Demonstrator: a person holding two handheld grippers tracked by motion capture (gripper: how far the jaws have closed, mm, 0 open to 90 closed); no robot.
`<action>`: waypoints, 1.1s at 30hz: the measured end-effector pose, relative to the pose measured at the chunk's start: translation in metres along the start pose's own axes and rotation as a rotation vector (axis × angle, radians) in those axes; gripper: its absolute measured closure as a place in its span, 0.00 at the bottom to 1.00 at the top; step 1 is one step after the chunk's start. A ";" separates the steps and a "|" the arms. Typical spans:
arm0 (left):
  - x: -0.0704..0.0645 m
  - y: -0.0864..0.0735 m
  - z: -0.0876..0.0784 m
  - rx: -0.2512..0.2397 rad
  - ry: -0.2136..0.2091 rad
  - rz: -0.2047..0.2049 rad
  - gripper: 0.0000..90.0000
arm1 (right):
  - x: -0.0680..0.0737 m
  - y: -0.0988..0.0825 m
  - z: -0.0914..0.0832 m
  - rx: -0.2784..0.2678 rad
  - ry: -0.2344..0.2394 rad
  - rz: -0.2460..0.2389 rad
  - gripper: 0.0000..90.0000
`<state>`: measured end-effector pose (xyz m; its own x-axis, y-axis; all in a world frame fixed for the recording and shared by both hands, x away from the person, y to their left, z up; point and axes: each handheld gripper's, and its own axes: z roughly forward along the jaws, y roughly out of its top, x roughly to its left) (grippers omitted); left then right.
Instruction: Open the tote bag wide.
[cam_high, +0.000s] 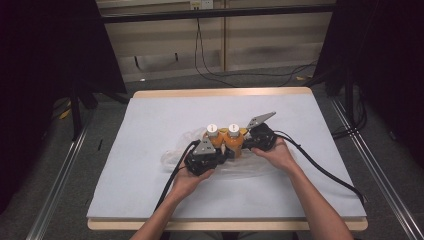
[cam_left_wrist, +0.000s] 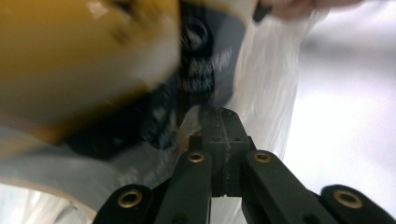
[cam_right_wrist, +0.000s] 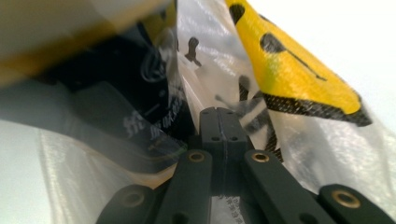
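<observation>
Two orange bottles with white caps, one (cam_high: 216, 140) beside the other (cam_high: 233, 141), stand side by side inside a clear plastic bag (cam_high: 172, 152) in the middle of the table. My left gripper (cam_high: 226, 154) comes at them from the lower left, my right gripper (cam_high: 245, 145) from the right. In the left gripper view the jaws (cam_left_wrist: 219, 116) are pressed together with bag film (cam_left_wrist: 271, 84) at their tips, an orange bottle (cam_left_wrist: 84, 60) blurred just beyond. The right gripper (cam_right_wrist: 218, 116) is likewise shut at the film (cam_right_wrist: 210, 51), next to a yellow printed patch (cam_right_wrist: 294, 65).
A white cloth (cam_high: 150, 115) covers the wooden table (cam_high: 220, 93). Black cables (cam_high: 320, 167) trail from both grippers toward the near edge. Dark stands and floor cables sit beyond the far edge.
</observation>
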<state>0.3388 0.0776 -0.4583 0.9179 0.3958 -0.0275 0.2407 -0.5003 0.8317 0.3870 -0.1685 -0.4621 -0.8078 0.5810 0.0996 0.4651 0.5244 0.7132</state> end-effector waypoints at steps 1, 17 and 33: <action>0.000 0.000 0.000 0.000 0.000 0.000 1.00 | 0.000 0.000 0.000 0.000 0.000 0.000 1.00; -0.009 -0.025 0.016 0.120 0.013 0.060 1.00 | -0.013 -0.006 0.024 0.024 0.033 0.060 1.00; -0.014 -0.027 0.010 0.149 -0.064 0.076 1.00 | -0.024 0.006 0.035 0.020 -0.010 0.114 1.00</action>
<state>0.3227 0.0775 -0.4858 0.9522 0.3054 -0.0072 0.2100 -0.6372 0.7416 0.4222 -0.1577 -0.4846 -0.7457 0.6437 0.1717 0.5606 0.4671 0.6838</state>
